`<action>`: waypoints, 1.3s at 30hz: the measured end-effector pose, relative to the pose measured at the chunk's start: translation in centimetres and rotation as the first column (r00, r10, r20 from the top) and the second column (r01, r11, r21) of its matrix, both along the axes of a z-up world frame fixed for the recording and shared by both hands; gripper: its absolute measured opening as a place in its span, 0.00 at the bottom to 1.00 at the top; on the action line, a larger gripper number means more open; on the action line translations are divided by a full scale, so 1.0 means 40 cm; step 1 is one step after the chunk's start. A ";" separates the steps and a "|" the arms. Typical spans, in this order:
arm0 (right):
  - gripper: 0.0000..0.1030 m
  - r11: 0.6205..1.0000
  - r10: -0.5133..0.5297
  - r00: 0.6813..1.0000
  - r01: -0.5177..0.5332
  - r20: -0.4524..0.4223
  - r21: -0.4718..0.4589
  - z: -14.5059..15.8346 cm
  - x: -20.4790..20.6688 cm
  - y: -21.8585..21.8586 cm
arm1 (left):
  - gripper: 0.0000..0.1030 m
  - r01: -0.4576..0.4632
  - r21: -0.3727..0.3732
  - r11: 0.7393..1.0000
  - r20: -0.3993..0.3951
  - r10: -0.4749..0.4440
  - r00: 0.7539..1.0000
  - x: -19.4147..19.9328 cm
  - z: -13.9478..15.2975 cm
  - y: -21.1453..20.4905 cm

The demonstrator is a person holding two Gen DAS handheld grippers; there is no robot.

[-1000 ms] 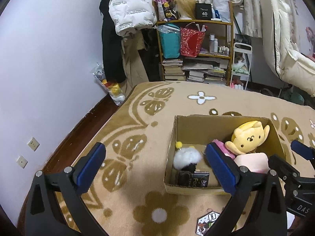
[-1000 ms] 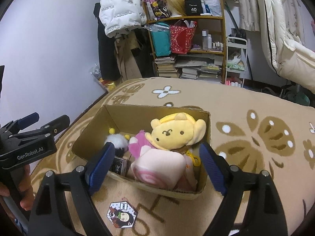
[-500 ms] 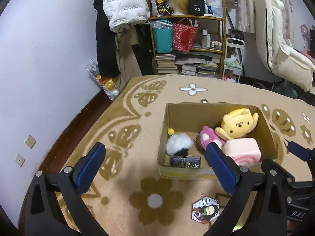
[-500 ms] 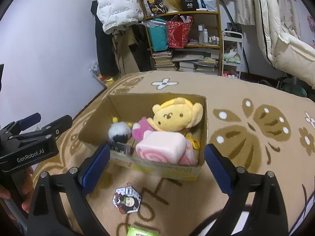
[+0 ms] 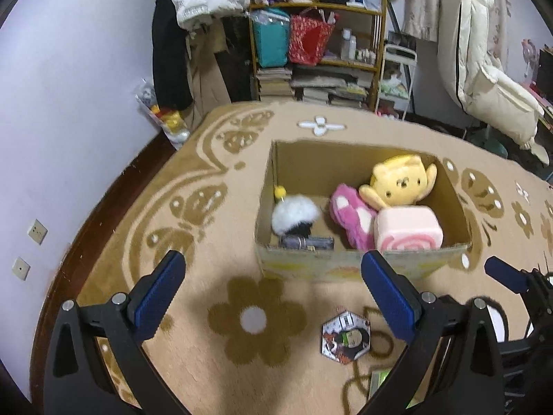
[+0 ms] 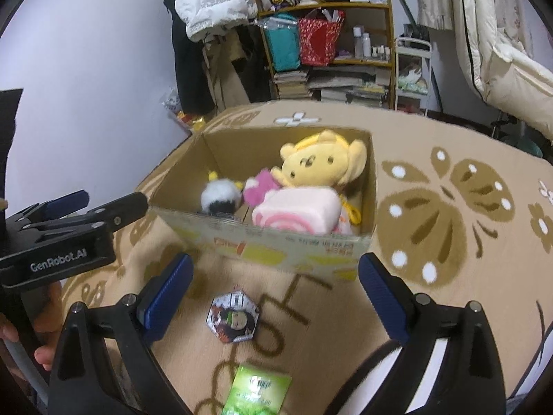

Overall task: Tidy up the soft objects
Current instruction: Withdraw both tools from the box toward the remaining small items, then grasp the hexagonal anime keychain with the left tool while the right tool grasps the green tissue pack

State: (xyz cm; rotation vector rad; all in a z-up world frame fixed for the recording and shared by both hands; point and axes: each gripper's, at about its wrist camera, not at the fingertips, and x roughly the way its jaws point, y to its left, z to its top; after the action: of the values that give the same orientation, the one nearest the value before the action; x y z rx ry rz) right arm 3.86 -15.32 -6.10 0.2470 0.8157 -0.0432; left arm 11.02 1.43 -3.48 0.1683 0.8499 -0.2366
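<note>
A cardboard box (image 5: 345,269) (image 6: 276,245) sits on the patterned rug. Inside lie a yellow bear plush (image 5: 401,180) (image 6: 321,162), a pink plush (image 5: 349,218), a pink swirl-roll cushion (image 5: 408,231) (image 6: 297,211) and a white-and-black fluffy toy (image 5: 293,214) (image 6: 221,199). My left gripper (image 5: 273,287) is open above the rug before the box, nothing between its fingers. My right gripper (image 6: 274,290) is open too, short of the box's near wall, over a hexagonal badge (image 6: 233,321) (image 5: 345,340). A green packet (image 6: 257,394) lies nearer on the rug.
A cluttered shelf (image 5: 318,45) with books and bags stands against the far wall. Coats hang at its left, and white bedding (image 5: 484,79) is piled at the right. The lilac wall (image 5: 69,103) and dark floor edge run along the rug's left.
Both grippers have drawn back from the box, which now sits farther up in both views. The badge and the green packet have come into sight on the rug.
</note>
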 end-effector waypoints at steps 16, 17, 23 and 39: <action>0.92 0.998 0.060 0.968 -0.049 -0.246 0.050 -0.146 -0.015 0.041 | 0.98 0.073 0.028 0.997 -0.181 -0.067 0.981 0.007 -0.126 -0.038; 0.90 0.997 0.066 0.963 -0.053 -0.260 0.056 -0.154 -0.014 0.044 | 0.98 0.076 0.027 0.997 -0.190 -0.069 0.979 0.008 -0.132 -0.040; 0.81 0.993 0.109 0.935 -0.087 -0.337 0.081 -0.202 -0.011 0.070 | 0.98 0.111 0.045 0.993 -0.234 -0.097 0.967 0.011 -0.160 -0.054; 0.58 0.989 0.115 0.856 -0.050 -0.503 0.141 -0.312 -0.006 0.066 | 0.98 0.180 0.054 0.982 -0.410 -0.142 0.901 0.018 -0.290 -0.099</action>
State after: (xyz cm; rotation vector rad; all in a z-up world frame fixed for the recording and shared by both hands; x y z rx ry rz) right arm 3.63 -12.69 -18.60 0.3229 1.3640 0.0256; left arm 11.72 -2.52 -15.08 0.2825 1.2643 -0.3979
